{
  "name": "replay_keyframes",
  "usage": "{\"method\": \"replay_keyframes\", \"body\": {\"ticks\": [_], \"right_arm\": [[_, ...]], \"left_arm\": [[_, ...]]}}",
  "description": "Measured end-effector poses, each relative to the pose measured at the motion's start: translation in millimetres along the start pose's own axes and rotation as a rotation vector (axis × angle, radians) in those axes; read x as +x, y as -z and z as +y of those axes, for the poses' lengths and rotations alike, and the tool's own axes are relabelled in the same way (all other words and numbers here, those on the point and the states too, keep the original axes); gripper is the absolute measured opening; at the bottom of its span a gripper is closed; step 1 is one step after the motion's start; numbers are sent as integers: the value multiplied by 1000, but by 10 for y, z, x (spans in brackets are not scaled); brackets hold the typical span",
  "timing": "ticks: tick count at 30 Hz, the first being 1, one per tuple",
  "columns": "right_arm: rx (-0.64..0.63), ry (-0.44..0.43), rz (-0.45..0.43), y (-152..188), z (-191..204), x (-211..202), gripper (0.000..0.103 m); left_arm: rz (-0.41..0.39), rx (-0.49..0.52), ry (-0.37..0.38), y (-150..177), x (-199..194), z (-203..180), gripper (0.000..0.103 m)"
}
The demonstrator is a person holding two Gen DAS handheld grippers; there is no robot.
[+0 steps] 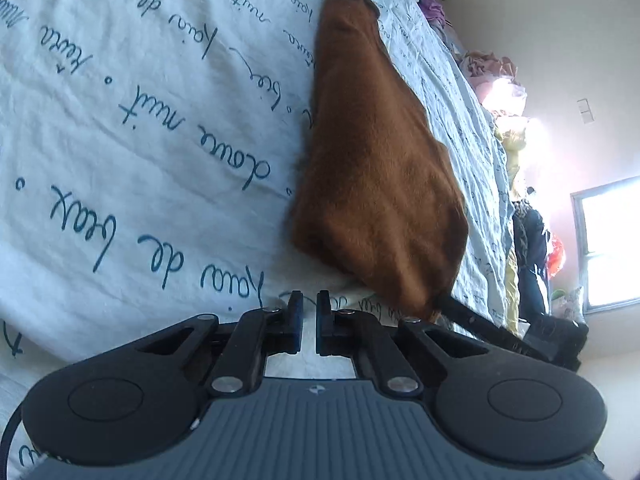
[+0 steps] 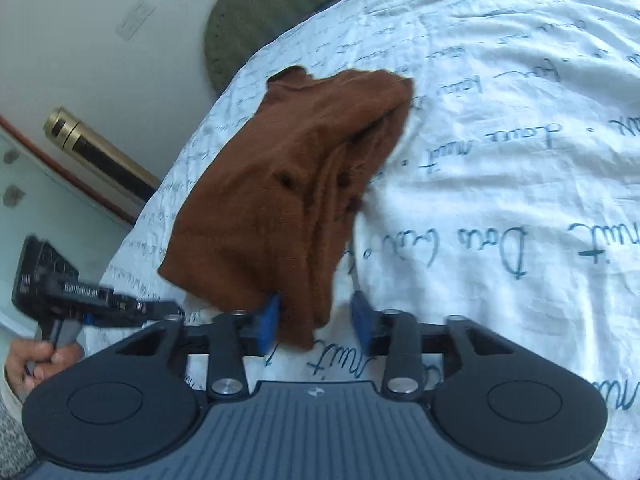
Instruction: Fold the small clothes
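A small brown garment [image 1: 372, 152] lies bunched and partly folded on a white bedsheet [image 1: 120, 120] printed with blue handwriting. My left gripper [image 1: 309, 322] hovers just short of the garment's near edge, with its jaws nearly closed and nothing between them. In the right wrist view the garment [image 2: 280, 184] stretches away from me, and its near corner hangs between the blue pads of my right gripper [image 2: 316, 322]. The right jaws stand apart and do not pinch the cloth. The other gripper [image 2: 80, 300] shows at the left, held in a hand.
A green cushion [image 2: 280, 4] lies at the head of the bed. A gold and black cylinder [image 2: 100, 152] stands by the wall. Piles of clothes [image 1: 496, 80] line the far bed edge. A window [image 1: 608, 240] shines at the right.
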State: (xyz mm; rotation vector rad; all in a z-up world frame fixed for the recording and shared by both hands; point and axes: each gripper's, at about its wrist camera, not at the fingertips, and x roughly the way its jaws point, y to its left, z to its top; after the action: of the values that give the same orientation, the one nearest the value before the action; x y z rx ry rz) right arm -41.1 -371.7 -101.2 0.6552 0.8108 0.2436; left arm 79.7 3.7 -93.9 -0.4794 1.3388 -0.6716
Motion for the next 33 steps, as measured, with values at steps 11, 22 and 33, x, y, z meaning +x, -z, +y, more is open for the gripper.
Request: {"method": "replay_keyframes", "body": {"ticks": [11,22,33], "right_arm": [[249,-48,-144,-1001,-517,564,48],[-14,117,-153,-1342,-109,679,7],[-61,261,-200,-1219,-97,596,67]], "left_arm": [[-192,347,-172,-427,-85,-661,97],[-3,113,34,-366,386,-329,14],[-126,169,-61,-108,-24,-350,84]]}}
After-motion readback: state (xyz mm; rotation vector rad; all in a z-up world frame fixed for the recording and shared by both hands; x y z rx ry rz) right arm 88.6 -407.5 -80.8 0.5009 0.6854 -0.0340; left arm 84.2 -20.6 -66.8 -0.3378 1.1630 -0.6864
